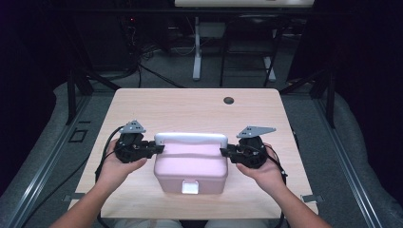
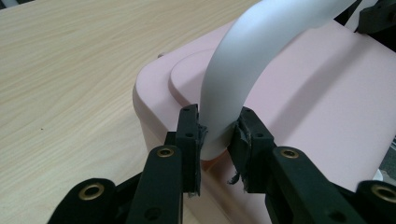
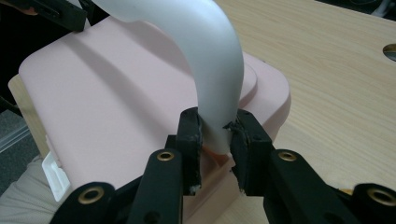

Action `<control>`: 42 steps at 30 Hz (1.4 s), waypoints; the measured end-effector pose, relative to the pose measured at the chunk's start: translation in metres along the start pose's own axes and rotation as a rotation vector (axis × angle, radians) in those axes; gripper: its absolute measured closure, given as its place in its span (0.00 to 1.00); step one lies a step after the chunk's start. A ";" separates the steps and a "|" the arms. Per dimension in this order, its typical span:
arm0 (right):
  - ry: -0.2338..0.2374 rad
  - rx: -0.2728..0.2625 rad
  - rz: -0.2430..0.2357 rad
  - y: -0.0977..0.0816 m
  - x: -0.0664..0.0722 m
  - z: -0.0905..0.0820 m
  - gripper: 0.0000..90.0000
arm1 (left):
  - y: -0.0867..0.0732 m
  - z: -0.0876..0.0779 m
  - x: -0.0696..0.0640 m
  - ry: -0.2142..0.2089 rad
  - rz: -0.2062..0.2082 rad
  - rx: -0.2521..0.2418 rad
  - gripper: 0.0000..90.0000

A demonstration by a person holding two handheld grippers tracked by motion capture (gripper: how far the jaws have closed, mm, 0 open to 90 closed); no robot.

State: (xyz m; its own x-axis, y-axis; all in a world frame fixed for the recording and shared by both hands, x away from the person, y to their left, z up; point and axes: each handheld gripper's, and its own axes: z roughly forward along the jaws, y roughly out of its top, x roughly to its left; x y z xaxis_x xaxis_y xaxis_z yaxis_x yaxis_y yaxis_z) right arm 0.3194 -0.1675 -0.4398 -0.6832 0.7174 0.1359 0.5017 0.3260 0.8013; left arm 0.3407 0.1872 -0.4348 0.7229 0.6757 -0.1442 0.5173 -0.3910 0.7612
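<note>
The left gripper (image 1: 159, 148) clamps the left end of the white handle (image 1: 191, 138). In the left gripper view, both worn pads (image 2: 198, 135) press against the handle's lower leg (image 2: 219, 121), just above the point where it meets the lid of the pink box (image 2: 317, 98). The jaws stand narrow, closed on that leg.

The right gripper (image 1: 223, 151) clamps the right end of the same handle. In the right gripper view, its pads (image 3: 198, 128) bear on the handle (image 3: 217, 93) on both sides, again just above the box lid (image 3: 112, 107). The jaws stand narrow, closed on the handle.

The handle arches over the far half of the lid, spanning between the two grippers. The pink box sits between them, its body extending toward the near edge of the table (image 1: 190, 102). A white latch (image 1: 190, 186) sits on the near face of the box.

The box rests on the near half of the light wood table, roughly centred left to right. A person's hands (image 1: 116, 166) hold the grippers from the near side, one on each flank of the box. A round hole (image 1: 228, 100) lies in the tabletop near the far edge, well apart from the box.
</note>
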 end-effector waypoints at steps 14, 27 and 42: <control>0.019 -0.028 0.040 0.009 -0.005 -0.004 0.82 | 0.011 -0.005 0.003 -0.009 -0.019 -0.018 0.81; 0.006 -0.056 0.036 0.018 -0.005 -0.007 0.81 | 0.018 -0.010 0.005 -0.007 -0.032 -0.039 0.81; 0.003 -0.084 0.040 0.028 -0.005 -0.009 0.79 | 0.026 -0.012 0.010 -0.014 -0.049 -0.050 0.81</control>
State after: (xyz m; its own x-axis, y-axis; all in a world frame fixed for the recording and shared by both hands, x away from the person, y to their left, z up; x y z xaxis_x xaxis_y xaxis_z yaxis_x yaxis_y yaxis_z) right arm 0.3322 -0.1676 -0.4129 -0.6654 0.7268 0.1700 0.4820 0.2445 0.8414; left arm 0.3556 0.1910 -0.4084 0.7038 0.6843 -0.1905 0.5288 -0.3256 0.7838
